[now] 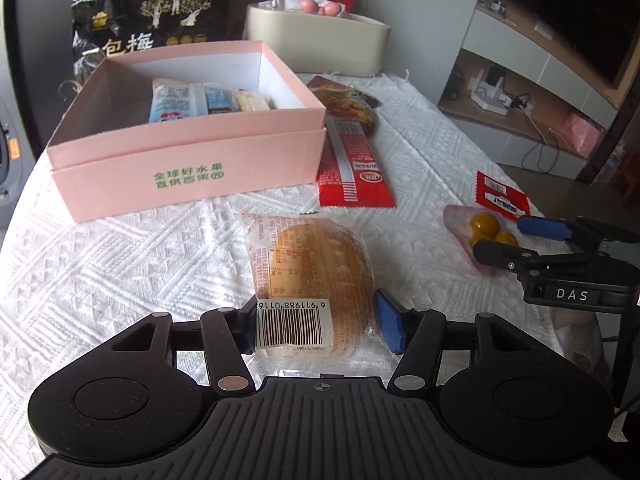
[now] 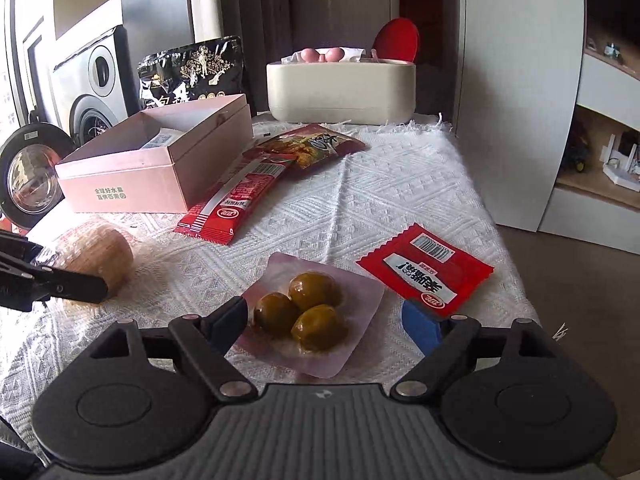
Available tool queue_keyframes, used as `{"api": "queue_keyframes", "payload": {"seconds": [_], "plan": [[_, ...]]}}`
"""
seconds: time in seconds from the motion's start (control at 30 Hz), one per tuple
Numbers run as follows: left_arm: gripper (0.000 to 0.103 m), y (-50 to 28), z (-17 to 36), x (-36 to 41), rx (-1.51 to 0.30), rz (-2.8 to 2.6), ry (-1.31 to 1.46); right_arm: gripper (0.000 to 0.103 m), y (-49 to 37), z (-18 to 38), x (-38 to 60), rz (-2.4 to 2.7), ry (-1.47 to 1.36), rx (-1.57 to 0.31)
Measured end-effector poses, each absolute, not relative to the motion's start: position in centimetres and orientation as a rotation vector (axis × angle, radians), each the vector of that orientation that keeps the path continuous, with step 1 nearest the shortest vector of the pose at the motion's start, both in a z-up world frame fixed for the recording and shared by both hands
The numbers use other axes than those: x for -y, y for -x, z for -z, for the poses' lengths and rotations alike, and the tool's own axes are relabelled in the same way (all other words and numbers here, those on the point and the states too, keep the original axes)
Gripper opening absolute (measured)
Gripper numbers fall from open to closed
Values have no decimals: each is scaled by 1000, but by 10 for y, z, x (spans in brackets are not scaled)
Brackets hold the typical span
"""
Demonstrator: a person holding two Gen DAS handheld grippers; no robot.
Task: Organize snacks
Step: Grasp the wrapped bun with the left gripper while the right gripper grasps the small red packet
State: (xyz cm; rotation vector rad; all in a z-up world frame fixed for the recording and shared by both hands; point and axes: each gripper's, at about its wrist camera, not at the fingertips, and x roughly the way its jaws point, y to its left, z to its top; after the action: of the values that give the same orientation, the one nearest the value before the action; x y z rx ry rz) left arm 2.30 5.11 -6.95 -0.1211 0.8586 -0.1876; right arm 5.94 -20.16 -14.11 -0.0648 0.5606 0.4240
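My left tongs (image 1: 316,326) straddle a round golden bun sealed in clear crinkly plastic (image 1: 308,276), with a barcode sticker on the wrap; the blue pads sit at its sides, and I cannot tell whether they press it. It lies on the worktop's white woven cloth (image 1: 140,248), just in front of the pink cardboard box (image 1: 192,168), where three small packets (image 1: 208,98) stand in a row. My right tongs (image 2: 332,328) gape wide around a translucent pink pouch of three glossy olive-brown balls (image 2: 308,312), not touching it. A small flat red sachet (image 2: 428,270) lies just beside the right pad. A long red packet (image 2: 236,204) and a foil pouch (image 2: 316,144) lie beside the box; behind stand a black bag (image 2: 192,72) and a cream tub (image 2: 340,88).
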Motion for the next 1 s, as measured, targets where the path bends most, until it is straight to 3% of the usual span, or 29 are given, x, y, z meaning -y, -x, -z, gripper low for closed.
{"api": "queue_keyframes", "payload": {"seconds": [0.4,0.67,1.0], "plan": [[64,-21,73,-37,-841,184,82,86,-74,119,217,-294,106,-441],[63,-25,67,-46,-862,180,182,86,-157,126,245,-268,-59,-639],[62,-29,63,-42,-868,192,207,86,-100,132,235,-530,-27,-663]]}}
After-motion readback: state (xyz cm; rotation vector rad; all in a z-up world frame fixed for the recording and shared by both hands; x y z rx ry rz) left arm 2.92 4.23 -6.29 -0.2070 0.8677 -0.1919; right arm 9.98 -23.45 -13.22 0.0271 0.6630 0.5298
